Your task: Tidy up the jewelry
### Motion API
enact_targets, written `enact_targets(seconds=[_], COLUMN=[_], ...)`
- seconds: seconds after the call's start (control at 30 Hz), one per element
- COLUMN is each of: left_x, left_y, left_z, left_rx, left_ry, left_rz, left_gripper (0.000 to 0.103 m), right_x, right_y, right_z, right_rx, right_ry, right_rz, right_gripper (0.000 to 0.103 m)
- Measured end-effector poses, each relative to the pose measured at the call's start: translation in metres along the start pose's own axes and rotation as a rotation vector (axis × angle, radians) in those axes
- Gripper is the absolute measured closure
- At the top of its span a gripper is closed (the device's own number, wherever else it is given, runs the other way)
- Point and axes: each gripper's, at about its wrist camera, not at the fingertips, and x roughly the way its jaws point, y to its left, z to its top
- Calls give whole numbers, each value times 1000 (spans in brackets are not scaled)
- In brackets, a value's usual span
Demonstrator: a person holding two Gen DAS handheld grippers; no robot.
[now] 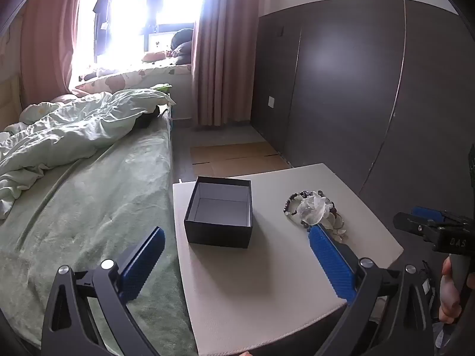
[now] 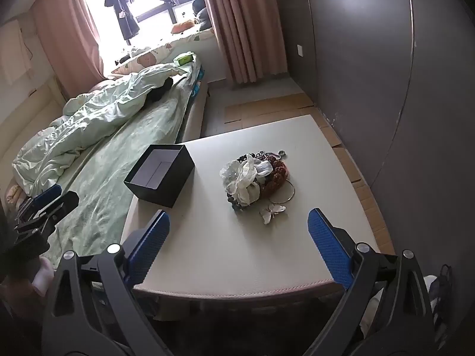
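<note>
An open, empty dark box (image 1: pixel 219 211) stands on the white table (image 1: pixel 267 281), at its left side; it also shows in the right wrist view (image 2: pixel 160 175). A pile of jewelry (image 2: pixel 256 179) lies to its right: bead bracelets, a white scrunchie, a red piece, a metal bangle (image 2: pixel 285 197) and a butterfly clip (image 2: pixel 272 212). The pile also shows in the left wrist view (image 1: pixel 314 210). My left gripper (image 1: pixel 237 234) is open and empty, above the table's near side. My right gripper (image 2: pixel 239 219) is open and empty, short of the pile.
A bed with a green sheet (image 1: pixel 89 207) and a rumpled duvet (image 1: pixel 74 130) runs along the table's left. A dark wardrobe wall (image 1: pixel 356 89) stands to the right. Cardboard (image 1: pixel 237 157) lies on the floor beyond the table. Pink curtains (image 1: pixel 222 59) frame a bright window.
</note>
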Motion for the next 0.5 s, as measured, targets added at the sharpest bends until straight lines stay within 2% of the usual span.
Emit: enact_targets(seconds=[0.5], left_x=[-1], left_y=[-4], left_z=[7], left_rx=[-9], left_ry=[1], left_rz=[-3], left_gripper=[8], right_x=[0], right_y=[5], right_z=[-1], right_rx=[-29], right_ry=[-22], right_rz=[-40], right_gripper=[9])
